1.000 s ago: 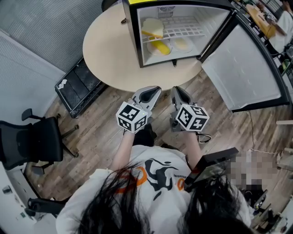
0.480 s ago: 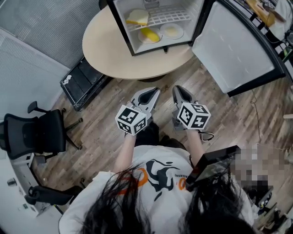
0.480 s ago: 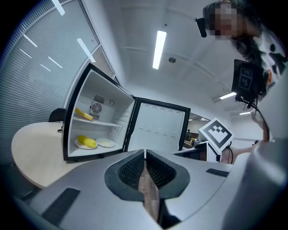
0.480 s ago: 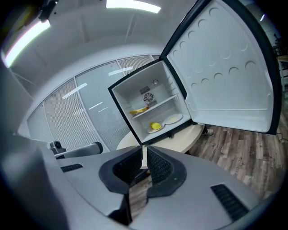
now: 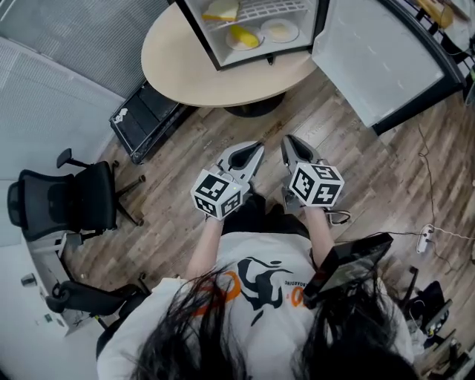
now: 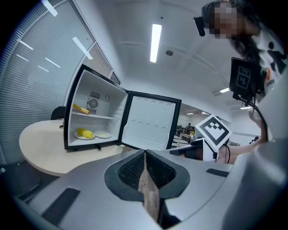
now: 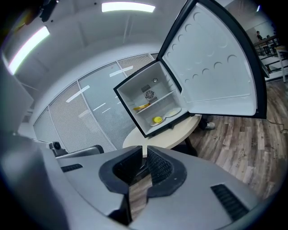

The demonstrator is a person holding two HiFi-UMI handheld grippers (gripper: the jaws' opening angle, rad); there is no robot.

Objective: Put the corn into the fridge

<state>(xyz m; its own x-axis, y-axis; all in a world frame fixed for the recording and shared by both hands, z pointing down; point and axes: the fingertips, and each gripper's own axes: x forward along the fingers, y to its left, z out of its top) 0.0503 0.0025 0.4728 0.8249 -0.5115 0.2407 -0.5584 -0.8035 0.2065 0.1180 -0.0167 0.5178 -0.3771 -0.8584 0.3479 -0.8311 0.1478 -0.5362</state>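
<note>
The corn (image 5: 243, 35) lies yellow on a white plate on the lower shelf of the small open fridge (image 5: 200, 33), which stands on the round table (image 5: 193, 78). It also shows small and far off, as the corn (image 6: 84, 133) in the left gripper view and the corn (image 7: 157, 119) in the right gripper view. My left gripper (image 5: 254, 147) and right gripper (image 5: 289, 141) are side by side in front of the person's body, over the wood floor, well short of the table. Both are shut with nothing in them.
The fridge door (image 5: 378, 52) swings wide open to the right. A second yellow item (image 5: 221, 9) sits on the upper shelf, and an empty plate (image 5: 280, 30) lies beside the corn. A black office chair (image 5: 59, 204) and a black case (image 5: 145, 119) stand at the left.
The table and fridge have slid towards the top of the head view as the person backs away. Both grippers stay shut and level in front of the body.
</note>
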